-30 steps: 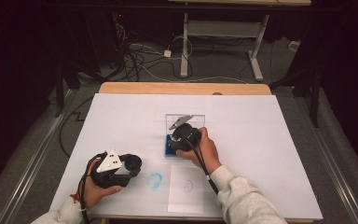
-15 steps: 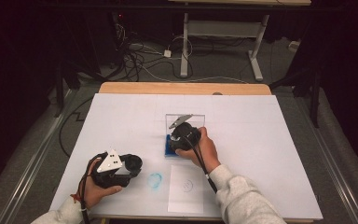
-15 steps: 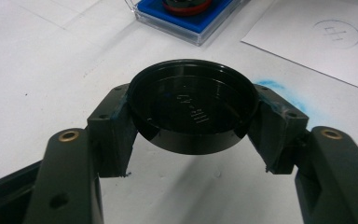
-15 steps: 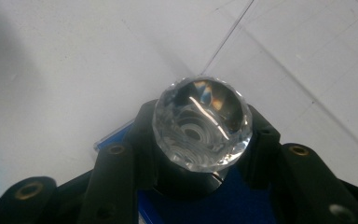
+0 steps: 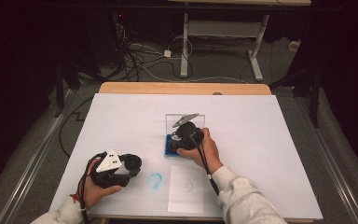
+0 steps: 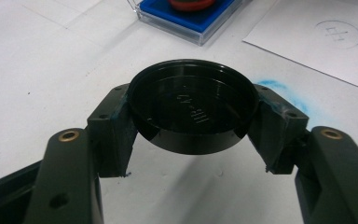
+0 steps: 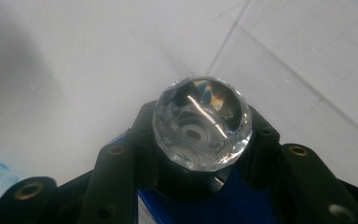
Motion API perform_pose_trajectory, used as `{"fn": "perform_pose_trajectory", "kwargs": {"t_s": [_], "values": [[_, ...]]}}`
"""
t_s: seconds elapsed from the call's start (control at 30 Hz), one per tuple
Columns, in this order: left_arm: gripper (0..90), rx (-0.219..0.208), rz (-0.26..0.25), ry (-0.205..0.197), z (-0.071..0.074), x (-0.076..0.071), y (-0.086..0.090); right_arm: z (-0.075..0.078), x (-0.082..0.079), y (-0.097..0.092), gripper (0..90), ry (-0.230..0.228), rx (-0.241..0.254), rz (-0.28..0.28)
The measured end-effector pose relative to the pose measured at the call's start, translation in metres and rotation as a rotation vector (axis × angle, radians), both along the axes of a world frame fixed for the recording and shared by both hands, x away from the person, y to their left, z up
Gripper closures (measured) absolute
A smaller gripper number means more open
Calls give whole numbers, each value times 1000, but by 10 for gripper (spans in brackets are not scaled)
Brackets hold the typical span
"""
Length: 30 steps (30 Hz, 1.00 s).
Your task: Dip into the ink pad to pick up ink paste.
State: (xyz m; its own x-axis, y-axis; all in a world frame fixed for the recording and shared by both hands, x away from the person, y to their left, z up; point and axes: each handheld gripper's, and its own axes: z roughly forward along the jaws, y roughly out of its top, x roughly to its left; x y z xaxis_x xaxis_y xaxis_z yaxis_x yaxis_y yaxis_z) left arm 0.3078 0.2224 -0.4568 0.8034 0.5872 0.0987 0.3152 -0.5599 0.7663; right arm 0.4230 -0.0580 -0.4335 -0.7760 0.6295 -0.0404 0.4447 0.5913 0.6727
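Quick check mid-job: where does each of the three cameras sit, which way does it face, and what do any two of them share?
High view: above the person's side, looking forward and down on the table; both forearms, left gripper, right gripper.
Left gripper view: on the left gripper, along its jaws clamping a black cap.
Right gripper view: on the right gripper, jaws around a faceted clear knob.
Shared: blue tray, blue smudge, printed sheet.

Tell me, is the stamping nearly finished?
About halfway, I think. Done: the black cap is off, clamped in the left gripper. In hand: the right gripper grips the clear-knobbed stamp over the blue ink pad. Left, probably: pressing it onto the paper sheet and recapping.
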Motion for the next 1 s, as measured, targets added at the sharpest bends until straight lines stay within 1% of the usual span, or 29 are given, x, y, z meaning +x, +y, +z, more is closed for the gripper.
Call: {"fn": "perform_pose_trajectory", "kwargs": {"t_s": [0.03, 0.07, 0.1, 0.2, 0.3, 0.37, 0.57, 0.63, 0.7, 0.73, 0.83, 1.0], "values": [[367, 1, 0, 0, 0, 0, 0, 2, -1, -2, 571, -8, 4, 3], [367, -12, 5, 8, -1, -1, -1, 4, -2, -4, 571, -15, 14, 4], [367, 1, -1, 0, 0, 0, 0, 6, -3, -6, 571, -22, 23, 4], [367, 1, -2, 1, 0, 0, -1, 10, -6, -12, 571, -28, 39, 11], [367, 1, -2, 0, 0, 0, -2, 12, -9, -18, 571, -40, 47, 16], [367, 2, -2, 1, 0, 0, -2, 14, -11, -22, 571, -38, 64, 11], [367, 3, -5, 3, 0, 1, -3, 15, -18, -33, 571, -59, 79, 18], [367, 4, -5, 2, 0, 0, -3, 16, -22, -37, 571, -61, 94, 20], [367, 3, -4, 2, 0, 0, -4, 17, -24, -42, 571, -71, 97, 20], [367, 3, -5, 3, 0, 0, -4, 17, -26, -44, 571, -68, 102, 24], [367, 3, -4, 3, 0, 0, -4, 19, -30, -48, 571, -81, 95, 30], [367, 3, -4, 5, 0, 0, -4, 20, -37, -56, 572, -81, 87, 44]]}}
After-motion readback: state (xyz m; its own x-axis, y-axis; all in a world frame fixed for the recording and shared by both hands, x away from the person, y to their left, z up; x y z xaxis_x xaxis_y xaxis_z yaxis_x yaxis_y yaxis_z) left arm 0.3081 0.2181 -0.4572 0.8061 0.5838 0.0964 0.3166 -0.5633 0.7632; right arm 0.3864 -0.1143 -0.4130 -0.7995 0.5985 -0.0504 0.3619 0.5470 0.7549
